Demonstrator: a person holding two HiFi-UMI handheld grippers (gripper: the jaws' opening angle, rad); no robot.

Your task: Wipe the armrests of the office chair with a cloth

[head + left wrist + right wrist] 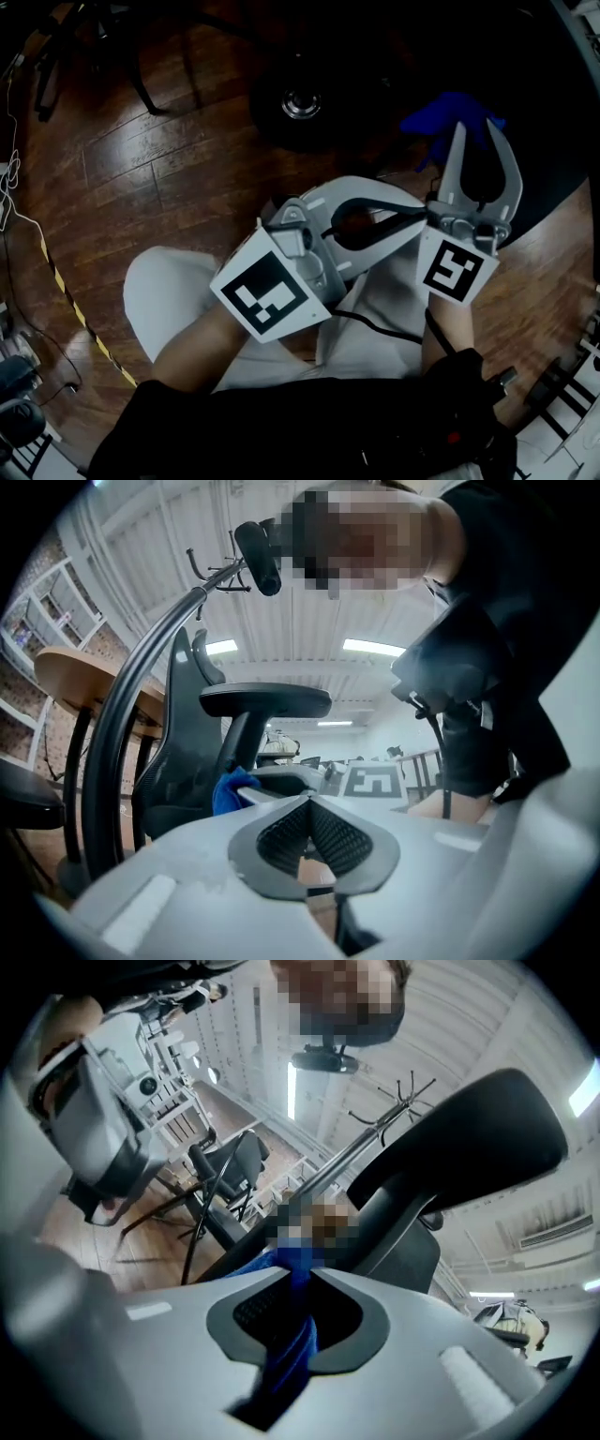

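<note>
**A:** So where's our cloth (286,1363) at right now?

**B:** It's in our right tool (302,1277). The jaws are pinched tight on a bunched blue fold, and more of it pokes out past the tips. From the head view it sits out in front of us against the dark office chair (178,752).

**A:** Is it on the armrest (265,700) yet?

**B:** Honestly we can't tell. The armrest pad sits above and beyond the cloth in the right gripper view, and none of our views shows them touching.

**A:** And our left tool (309,801)?

**B:** Its jaws are pressed together with nothing between them. It lies crosswise over our lap (164,295), tips pointing at the right tool and just beside its body. There's wooden floor (169,159) below.
</note>
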